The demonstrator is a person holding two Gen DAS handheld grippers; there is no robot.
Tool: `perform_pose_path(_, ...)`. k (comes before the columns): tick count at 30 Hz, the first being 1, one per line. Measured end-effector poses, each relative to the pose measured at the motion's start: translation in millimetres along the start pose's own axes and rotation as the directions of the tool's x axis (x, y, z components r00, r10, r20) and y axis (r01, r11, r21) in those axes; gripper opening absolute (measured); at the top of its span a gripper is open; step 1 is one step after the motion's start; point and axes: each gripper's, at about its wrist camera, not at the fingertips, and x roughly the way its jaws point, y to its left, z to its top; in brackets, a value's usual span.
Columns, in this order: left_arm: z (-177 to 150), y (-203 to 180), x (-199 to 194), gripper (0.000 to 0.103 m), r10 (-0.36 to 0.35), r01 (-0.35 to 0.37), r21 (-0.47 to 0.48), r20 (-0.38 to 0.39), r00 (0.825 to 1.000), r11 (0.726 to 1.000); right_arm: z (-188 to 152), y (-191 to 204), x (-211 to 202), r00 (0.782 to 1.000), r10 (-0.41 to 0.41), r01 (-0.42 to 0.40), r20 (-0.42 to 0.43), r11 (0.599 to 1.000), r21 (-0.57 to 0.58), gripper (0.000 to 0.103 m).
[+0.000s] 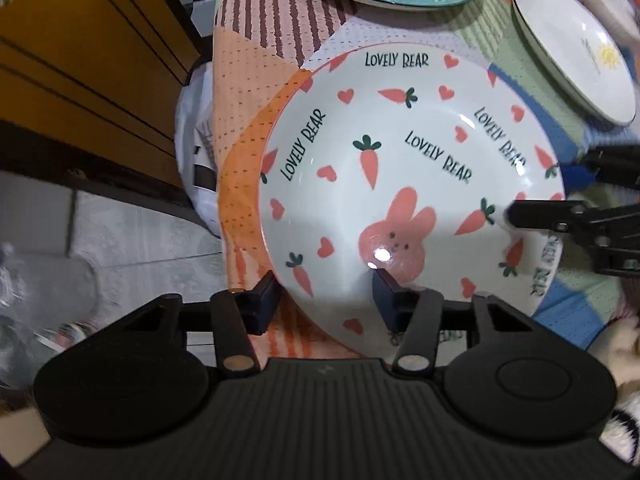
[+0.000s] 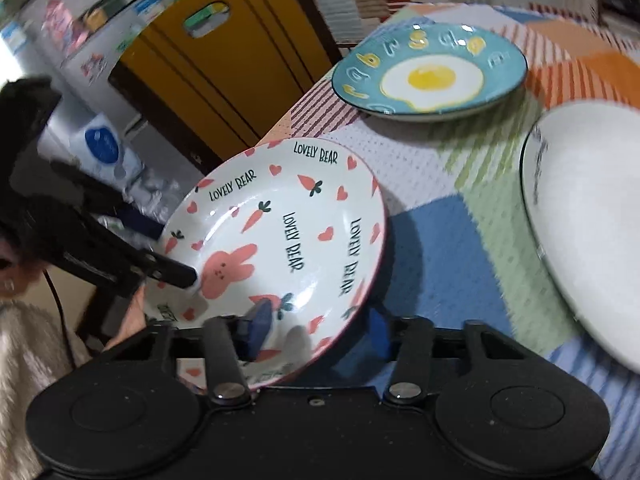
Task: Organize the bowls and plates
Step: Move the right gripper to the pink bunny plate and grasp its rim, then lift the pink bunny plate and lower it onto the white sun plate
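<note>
Both grippers [image 1: 324, 304] [image 2: 316, 330] astride plate rim [image 1: 400, 140]

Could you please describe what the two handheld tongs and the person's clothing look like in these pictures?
Both tongs, the left tongs and the right tongs, are matte black plastic with a ribbed body, two rounded side lobes and silver pivot pins on the finger arms. The fingers end in dark blue pads. Beside the left tongs in the right view shows a fuzzy beige sleeve.

Two close downward tool-mounted views from opposite rims, both on the bunny plate [image 1: 400, 184] [image 2: 280, 240]
</note>
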Motion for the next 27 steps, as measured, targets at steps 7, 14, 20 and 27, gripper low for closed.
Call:
perform_pose_path(7, -5.5, 10.2, -0.5, 0.045, -0.053, 0.056, -0.065, 0.040, 0.998, 0.996, -12.7, -5.1, -2.3, 0.996, -0.043, 0.038, 0.081, 0.997, 0.068, 0.021)
perform_pose_path(14, -7.3, 32.3, 0.9, 0.043, -0.178, 0.189, -0.153, 0.082, 0.981, 0.970, -15.8, -5.6, -1.7, 0.993, -0.044, 0.038, 0.111, 0.998, 0.054, 0.023)
perform_pose_path(20, -10.1, 24.7, -13.9, 0.043, -0.189, 0.206, -0.133, 0.127, 0.974, 0.969, -18.5, -7.8, -9.3, 0.995, -0.006, 0.001, 0.100, 0.999, 0.042, 0.023)
perform_pose_path(27, -9.9, -7.6, -44.3, 0.043, -0.183, 0.194, -0.033, 0.213, 0.960, 0.980, -22.0, -19.8, -35.7, 0.990, 0.012, -0.022, 0.143, 0.998, 0.065, 0.023)
